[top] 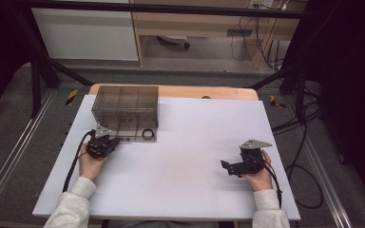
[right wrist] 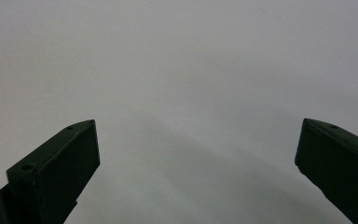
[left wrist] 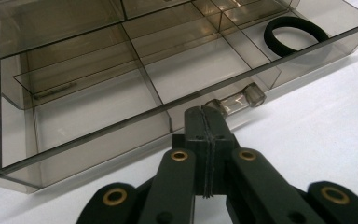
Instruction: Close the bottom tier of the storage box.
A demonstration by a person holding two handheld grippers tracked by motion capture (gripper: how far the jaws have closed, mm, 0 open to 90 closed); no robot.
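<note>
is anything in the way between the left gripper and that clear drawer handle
Nothing visible. The left gripper, jaws shut, sits right at the clear handle on the front of the pulled-out drawer. Whether the tips actually pinch the handle I cannot tell. The black ring lies inside the drawer, off to the side.

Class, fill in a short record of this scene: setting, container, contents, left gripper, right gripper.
setting: white table, person seated at its near side
container: smoky clear organiser box with a drawer pulled out
contents: black ring in the drawer's end compartment
left gripper: left gripper shut at the drawer's clear handle; whether it pinches it, cannot tell
right gripper: right gripper open over bare table, holding nothing
</note>
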